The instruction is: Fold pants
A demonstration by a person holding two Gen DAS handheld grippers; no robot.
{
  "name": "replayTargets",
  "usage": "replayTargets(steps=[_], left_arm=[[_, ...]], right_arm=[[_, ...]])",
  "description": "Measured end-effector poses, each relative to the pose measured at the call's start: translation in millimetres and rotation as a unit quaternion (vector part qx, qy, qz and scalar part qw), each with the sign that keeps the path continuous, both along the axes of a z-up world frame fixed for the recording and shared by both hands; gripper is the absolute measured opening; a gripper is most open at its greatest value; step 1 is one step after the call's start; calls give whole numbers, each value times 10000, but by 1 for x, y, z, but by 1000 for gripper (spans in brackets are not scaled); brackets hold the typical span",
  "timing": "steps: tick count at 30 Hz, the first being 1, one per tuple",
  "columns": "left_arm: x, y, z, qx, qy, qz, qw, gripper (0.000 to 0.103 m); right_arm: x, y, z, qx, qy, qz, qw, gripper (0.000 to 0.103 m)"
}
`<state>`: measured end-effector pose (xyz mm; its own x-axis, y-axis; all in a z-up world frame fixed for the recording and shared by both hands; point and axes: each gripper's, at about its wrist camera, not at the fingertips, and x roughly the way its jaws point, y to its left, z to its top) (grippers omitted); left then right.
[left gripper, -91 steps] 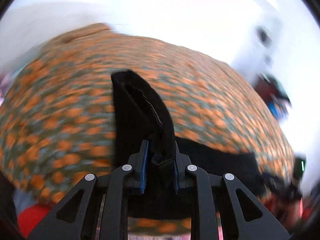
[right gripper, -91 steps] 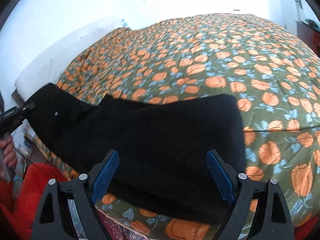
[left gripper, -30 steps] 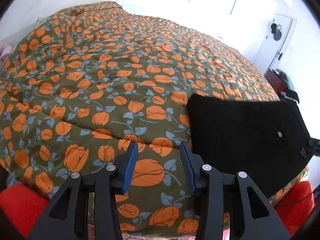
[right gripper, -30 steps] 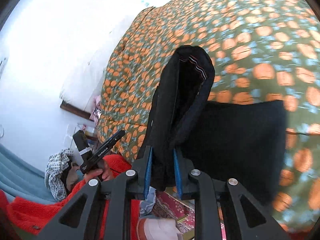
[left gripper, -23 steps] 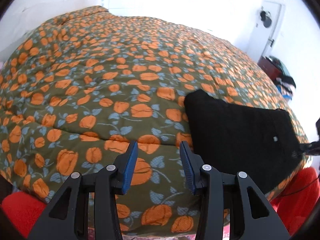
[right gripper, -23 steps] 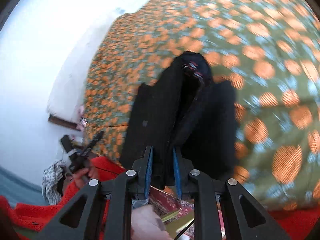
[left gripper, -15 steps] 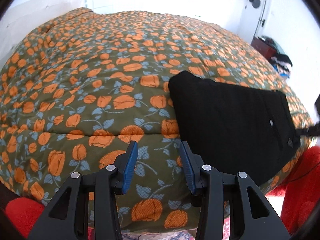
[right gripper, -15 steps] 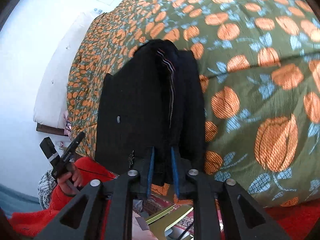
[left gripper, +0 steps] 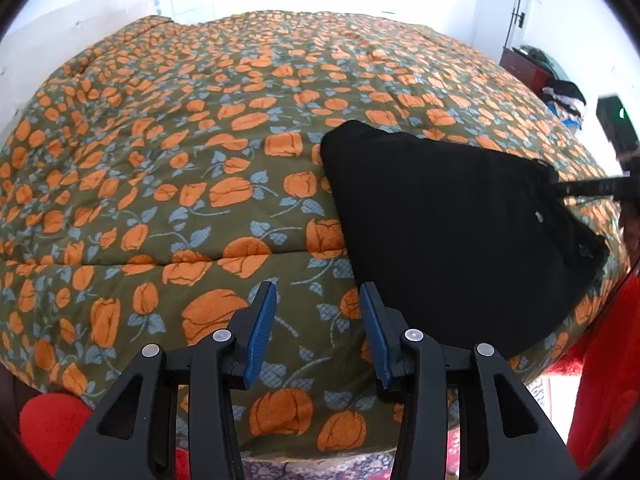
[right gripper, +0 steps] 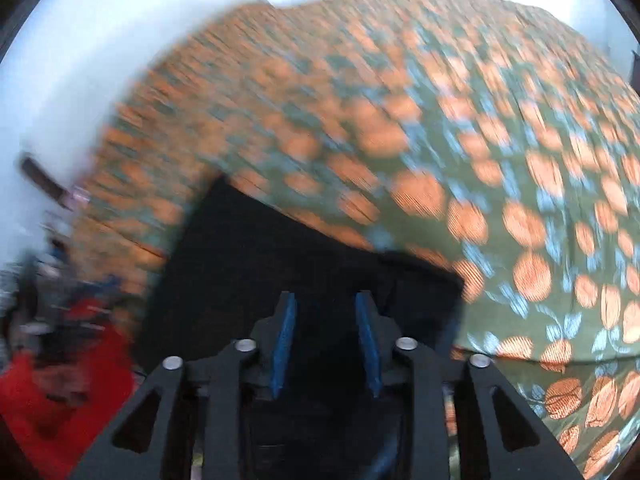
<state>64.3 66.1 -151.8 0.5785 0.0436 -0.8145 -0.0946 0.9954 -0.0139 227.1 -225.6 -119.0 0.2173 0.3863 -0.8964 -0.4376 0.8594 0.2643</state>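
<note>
My left hand-held gripper (left gripper: 318,312) hangs with its blue-padded fingers (left gripper: 261,316) spread apart and nothing between them, over the near edge of the bed's floral quilt (left gripper: 180,160). The black pants (left gripper: 452,232) lie folded in a compact dark slab on that quilt, to the right of this gripper and near the bed's right-hand edge, with a small pale button showing on the top layer. My right hand-held gripper (right gripper: 326,336) also has its fingers (right gripper: 285,332) parted with a clear gap; its view is blurred, but I see the pants (right gripper: 280,264) directly beneath and ahead of it, lying flat on the quilt (right gripper: 480,160), and no cloth pinched between the pads. Red fabric (left gripper: 608,360) shows at the right edge of the left view.
</note>
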Motion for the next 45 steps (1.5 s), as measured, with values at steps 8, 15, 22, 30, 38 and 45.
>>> replayTargets(steps=[8,15,22,30,38,45], left_arm=[[5,-9,-3,402,294,199,9986,47],[8,-12,-12,508,534,244,9970,47],[8,-2,-12,298,558,314,9975,69],[37,29,-32,-1935,904,90,9769,81],[67,-6,-51,-2227,1356,-448,9644,80],[67,-30,14,-1683,808,-709,9799,22]], right_arm=[[-91,1,71,277,-844,550,9945,60],[-136,-9,17,-282,-509,386,9976,62],[-119,-31,36,629,-226,-80,9977,64],[-53,-122,-3,2109,1195,-1569,9574,81],[-34,-74,-42,1699,1831,-903,9641,81],[-44,-39,-2,1479,1287,-310,9801,33]])
